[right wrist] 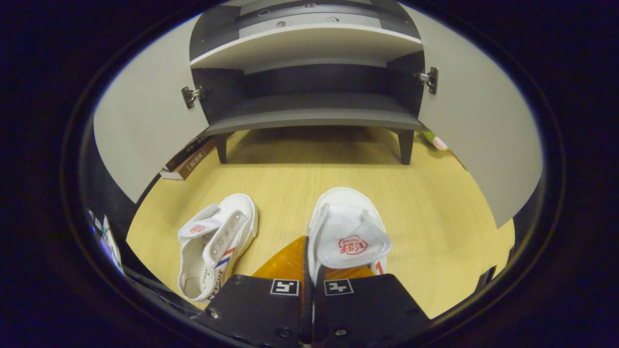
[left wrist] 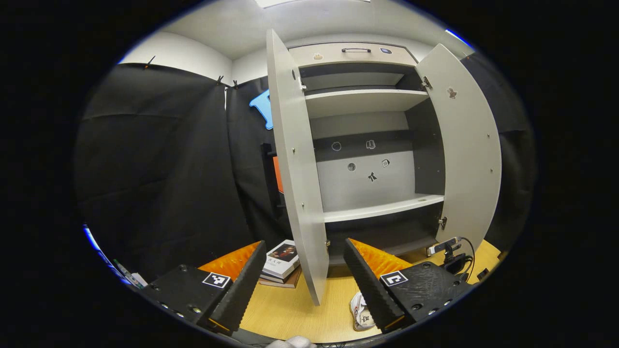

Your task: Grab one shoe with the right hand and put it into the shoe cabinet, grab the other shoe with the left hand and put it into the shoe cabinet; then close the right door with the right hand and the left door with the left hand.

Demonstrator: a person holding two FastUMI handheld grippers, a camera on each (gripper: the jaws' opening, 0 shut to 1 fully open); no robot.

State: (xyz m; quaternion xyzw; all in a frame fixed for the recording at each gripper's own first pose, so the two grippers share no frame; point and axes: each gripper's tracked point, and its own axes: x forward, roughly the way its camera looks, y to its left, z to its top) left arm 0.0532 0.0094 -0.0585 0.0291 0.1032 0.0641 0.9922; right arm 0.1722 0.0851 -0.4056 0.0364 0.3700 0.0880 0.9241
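Left claw (left wrist: pixel 300 285) spread and empty before the open shoe cabinet (left wrist: pixel 367 159), right claw (right wrist: pixel 308 270) pressed together, seemingly pinching the right shoe (right wrist: pixel 348 232) by its side wall on the counter (right wrist: pixel 435 232), left shoe (right wrist: pixel 215 241) just beside: thin grip, likely to slip on lifting or snag the low shelf.

Right gripper (right wrist: pixel 308 270) at bottom centre, fingers closed on the side wall of a white sneaker (right wrist: pixel 349 232). Second white sneaker (right wrist: pixel 217 244) lies lower left on the wooden floor (right wrist: pixel 435 212). Shoe cabinet (right wrist: pixel 309 113) above, both doors open. Books (right wrist: pixel 188 162) at left.
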